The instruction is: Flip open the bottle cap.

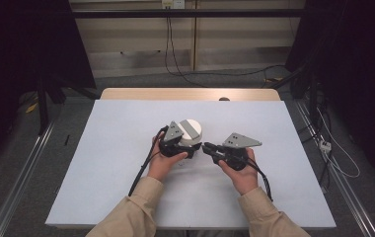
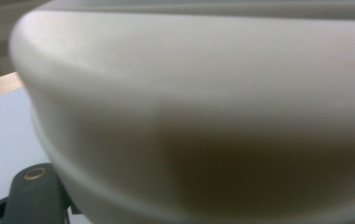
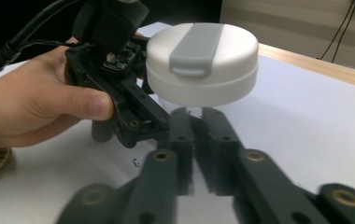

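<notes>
Right hand-held gripper (image 3: pixel 195 114) — jaws nearly shut, empty — points at white lidded container (image 3: pixel 202 64); left hand-held gripper (image 1: pixel 188 149) clasps it.

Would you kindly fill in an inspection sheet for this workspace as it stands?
Surface: pale blue sheet over a wooden table.
Job's things: white round container with a grey flip tab on its lid, standing mid-table.
Clutter: small dark object at the far table edge, too small to tell.
Grippers: left gripper is against the container's base, grip hidden; right gripper points at the container, fingers nearly together, holding nothing.
Cables: a black cable trails from the left gripper, another from the right; more lie on the floor beyond.
Surroundings: dark curtains on both sides, pale wall panels behind, floor rails.
</notes>
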The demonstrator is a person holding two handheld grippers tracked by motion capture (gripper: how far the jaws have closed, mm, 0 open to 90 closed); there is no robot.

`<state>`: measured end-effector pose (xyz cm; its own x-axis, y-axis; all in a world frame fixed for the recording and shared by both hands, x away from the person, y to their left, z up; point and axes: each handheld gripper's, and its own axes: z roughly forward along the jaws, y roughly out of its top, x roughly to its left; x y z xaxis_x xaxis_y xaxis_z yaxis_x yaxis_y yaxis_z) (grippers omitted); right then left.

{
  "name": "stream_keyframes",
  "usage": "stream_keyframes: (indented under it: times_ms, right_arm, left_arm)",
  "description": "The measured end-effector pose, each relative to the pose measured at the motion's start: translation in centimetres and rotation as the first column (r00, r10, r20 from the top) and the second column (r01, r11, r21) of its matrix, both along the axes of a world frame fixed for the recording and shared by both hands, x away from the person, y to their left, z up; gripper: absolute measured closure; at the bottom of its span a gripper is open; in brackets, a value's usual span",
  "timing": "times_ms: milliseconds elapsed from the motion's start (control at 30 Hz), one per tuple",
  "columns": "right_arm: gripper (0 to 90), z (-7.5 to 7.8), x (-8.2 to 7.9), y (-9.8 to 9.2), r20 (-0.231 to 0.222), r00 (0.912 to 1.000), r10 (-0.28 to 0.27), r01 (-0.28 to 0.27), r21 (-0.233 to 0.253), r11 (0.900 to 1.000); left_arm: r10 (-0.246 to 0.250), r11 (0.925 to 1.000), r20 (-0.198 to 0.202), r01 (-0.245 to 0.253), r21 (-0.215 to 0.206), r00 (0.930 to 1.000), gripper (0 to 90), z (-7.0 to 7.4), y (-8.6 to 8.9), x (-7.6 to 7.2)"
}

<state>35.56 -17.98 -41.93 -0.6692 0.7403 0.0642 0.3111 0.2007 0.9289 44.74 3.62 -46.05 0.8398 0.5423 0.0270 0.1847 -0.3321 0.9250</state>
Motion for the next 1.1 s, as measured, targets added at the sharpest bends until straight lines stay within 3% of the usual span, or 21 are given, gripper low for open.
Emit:
stream_keyframes:
  times_ms: [200, 467, 1100]
  right_arm:
    - [90.0, 0.1, 0.5, 0.5, -0.004, 1.0, -0.002, 0.002, 0.002, 1.0]
    - [90.0, 0.1, 1.1, 1.1, -0.022, 0.9998, 0.004, -0.003, 0.012, 1.0]
    - [90.0, 0.9, 1.5, 1.6, 0.004, 1.0, 0.002, -0.002, 0.03, 1.0]
  left_arm:
    - [-0.002, 0.9997, -0.022, 0.002, -0.024, 0.9998, 18.5, -0.1, -0.1, -0.1]
    - [-0.006, 0.9998, -0.018, 0.005, -0.019, 0.9998, 18.6, -0.1, -0.2, -0.1]
    - [-0.001, 0.9998, -0.024, 0.0, -0.021, 0.9997, 18.6, -0.1, -0.1, 0.0]
